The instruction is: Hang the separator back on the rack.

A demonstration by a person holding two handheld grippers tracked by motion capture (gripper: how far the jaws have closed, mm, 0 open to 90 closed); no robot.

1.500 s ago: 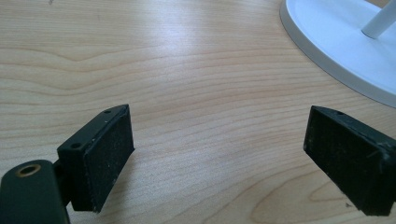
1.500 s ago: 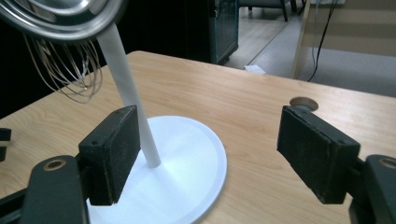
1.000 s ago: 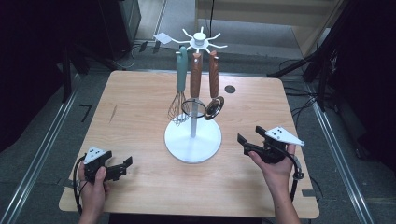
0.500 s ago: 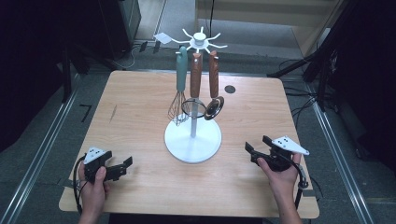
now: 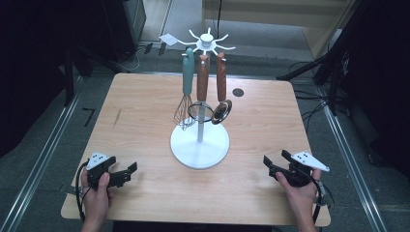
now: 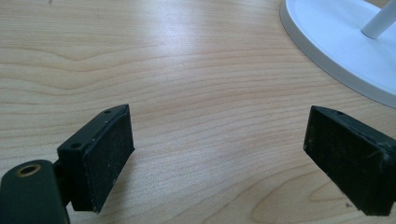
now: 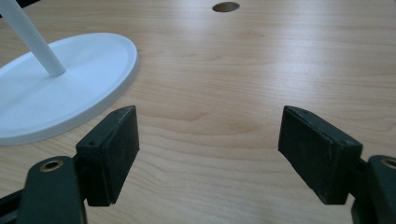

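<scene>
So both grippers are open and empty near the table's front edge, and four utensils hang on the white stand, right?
Not quite: three utensils hang on the white stand, a whisk, a strainer and a ladle, as the high view shows. The left gripper and right gripper are open and empty near the front edge.

High cam overhead; tong cams low, close, both sharing white stand base [image 6: 345, 51].

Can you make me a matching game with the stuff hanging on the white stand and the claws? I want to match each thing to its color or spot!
Things:
1. whisk
2. strainer
3. left claw
4. stand base

Clues:
A. white and round
B. teal handle
C. open, near the table's front left
D. brown handle, hangs in the middle

Pairs: 1-B, 2-D, 3-C, 4-A
</scene>
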